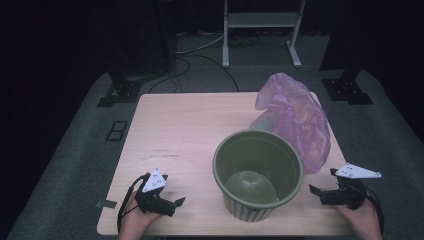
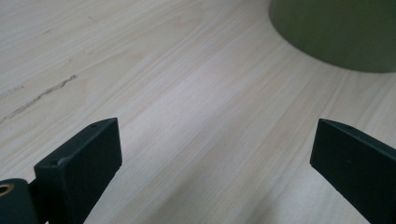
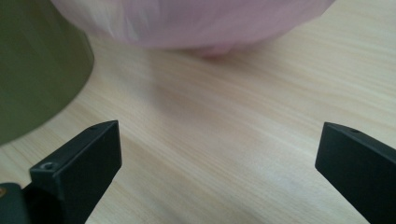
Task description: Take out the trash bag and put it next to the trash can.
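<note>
A pale wooden counter (image 1: 175, 130) holds an empty green ribbed pot (image 1: 258, 172) standing upright near its near edge, right of centre. A crumpled pink plastic bag (image 1: 298, 116) lies just behind the pot on the far right, touching its rim. The left tongs (image 1: 176, 202) rest low at the near left, jaws spread wide and empty. The right tongs (image 1: 320, 192) sit at the near right beside the pot, jaws also wide apart, holding nothing.

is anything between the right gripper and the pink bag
Nothing visible. Bare table lies between the open right gripper and the pink bag; the green pot stands off to one side.
</note>
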Tool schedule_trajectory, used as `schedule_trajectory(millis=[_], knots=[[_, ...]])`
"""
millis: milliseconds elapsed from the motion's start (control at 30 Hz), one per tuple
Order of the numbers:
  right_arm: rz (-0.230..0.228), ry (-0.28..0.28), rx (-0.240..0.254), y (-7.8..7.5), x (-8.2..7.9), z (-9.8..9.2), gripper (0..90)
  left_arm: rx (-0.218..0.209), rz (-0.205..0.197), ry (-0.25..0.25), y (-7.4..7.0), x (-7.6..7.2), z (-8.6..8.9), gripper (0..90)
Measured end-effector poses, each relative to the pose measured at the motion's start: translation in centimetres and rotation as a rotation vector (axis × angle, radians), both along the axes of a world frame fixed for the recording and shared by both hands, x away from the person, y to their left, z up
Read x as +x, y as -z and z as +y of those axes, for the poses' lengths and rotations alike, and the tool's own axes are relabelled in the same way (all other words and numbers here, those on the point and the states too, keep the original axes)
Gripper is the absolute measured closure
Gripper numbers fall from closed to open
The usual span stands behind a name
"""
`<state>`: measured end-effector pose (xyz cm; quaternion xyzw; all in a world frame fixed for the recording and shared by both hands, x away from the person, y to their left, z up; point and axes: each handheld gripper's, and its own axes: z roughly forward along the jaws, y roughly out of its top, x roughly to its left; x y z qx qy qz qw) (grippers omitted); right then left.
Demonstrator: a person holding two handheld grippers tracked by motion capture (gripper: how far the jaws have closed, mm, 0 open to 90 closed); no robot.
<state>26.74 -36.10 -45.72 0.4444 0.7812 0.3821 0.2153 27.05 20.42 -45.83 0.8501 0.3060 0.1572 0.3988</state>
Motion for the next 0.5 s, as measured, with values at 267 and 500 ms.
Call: schedule_trajectory(millis=[267, 500], knots=[[0.038, -0.006, -0.035, 1.7, 0.5, -0.1, 0.0, 0.049, 0.041, 0.007, 1.4, 0.3, -0.1, 0.6], [0.039, -0.001, -0.026, 1.8, 0.5, -0.2, 0.0, 0.053, 0.054, 0.008, 1.6, 0.4, -0.1, 0.6]])
